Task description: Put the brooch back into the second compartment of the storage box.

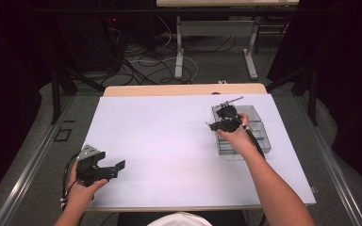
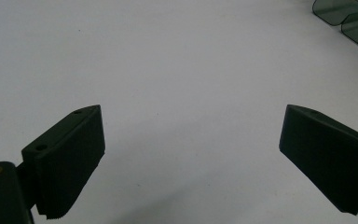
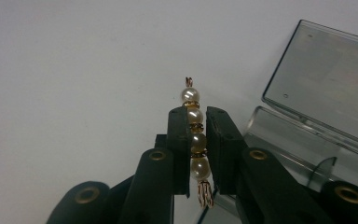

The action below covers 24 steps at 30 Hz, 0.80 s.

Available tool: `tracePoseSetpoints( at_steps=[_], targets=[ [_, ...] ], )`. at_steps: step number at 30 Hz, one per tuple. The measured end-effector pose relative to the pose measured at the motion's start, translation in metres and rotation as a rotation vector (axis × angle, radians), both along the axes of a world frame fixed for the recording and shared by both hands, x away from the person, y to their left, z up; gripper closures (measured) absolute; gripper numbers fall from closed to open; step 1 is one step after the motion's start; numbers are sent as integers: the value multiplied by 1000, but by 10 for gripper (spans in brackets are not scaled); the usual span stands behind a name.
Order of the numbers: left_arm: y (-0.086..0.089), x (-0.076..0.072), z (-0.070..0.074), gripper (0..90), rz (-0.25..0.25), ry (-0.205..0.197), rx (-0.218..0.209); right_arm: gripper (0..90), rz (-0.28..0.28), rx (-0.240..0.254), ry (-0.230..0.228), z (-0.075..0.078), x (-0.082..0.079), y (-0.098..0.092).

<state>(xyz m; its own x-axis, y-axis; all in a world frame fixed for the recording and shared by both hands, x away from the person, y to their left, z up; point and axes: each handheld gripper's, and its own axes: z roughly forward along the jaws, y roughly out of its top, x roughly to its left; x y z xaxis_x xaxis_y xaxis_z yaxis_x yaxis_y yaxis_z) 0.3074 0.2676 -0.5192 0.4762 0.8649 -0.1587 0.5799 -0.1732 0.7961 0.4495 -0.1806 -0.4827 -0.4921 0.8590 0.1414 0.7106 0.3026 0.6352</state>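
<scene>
Pinching pearl bead string (image 3: 194, 140) in right gripper (image 3: 196, 144) beside clear box (image 3: 326, 88).

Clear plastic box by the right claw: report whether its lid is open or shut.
Open: in the right gripper view the clear plastic box has its lid swung up and back, clear of the base.

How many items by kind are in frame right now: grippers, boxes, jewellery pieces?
Grippers: 2, the left gripper with jaws open and the right gripper shut on the pearl piece
Clear plastic boxes: 1, the box, its lid up in the right gripper view
Pearl bead pieces: 1, the pearl piece
Total: 4
</scene>
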Motion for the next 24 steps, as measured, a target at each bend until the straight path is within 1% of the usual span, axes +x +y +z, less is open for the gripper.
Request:
tracePoseSetpoints(
  at_steps=[1,2,6,11,16,19,20,21,22,24],
  targets=[
    [0,0,0,66,0,0,1,804,0,0,0,0,0,0],
    [0,0,0,66,0,0,1,804,-14,1,0,0,0,-3],
    [0,0,0,66,0,-1,3,804,-24,-2,-2,0,1,-8],
    [0,0,0,66,6,-3,3,804,-47,-24,-4,-1,2,-18],
    [0,0,0,70,8,-4,3,804,-63,-22,-11,-1,3,-23],
    [0,-1,0,70,10,-4,6,804,-65,-28,-11,0,3,-29],
    [0,-1,1,70,10,-4,5,804,-61,-37,-24,0,3,-31],
    [0,-1,1,70,12,-4,2,804,-67,-36,-16,0,3,-32],
    [0,-1,1,70,15,-6,1,804,-70,-40,-22,0,4,-34],
    [1,-1,1,72,19,-6,2,804,-72,-41,-19,0,4,-37]
  ],
)
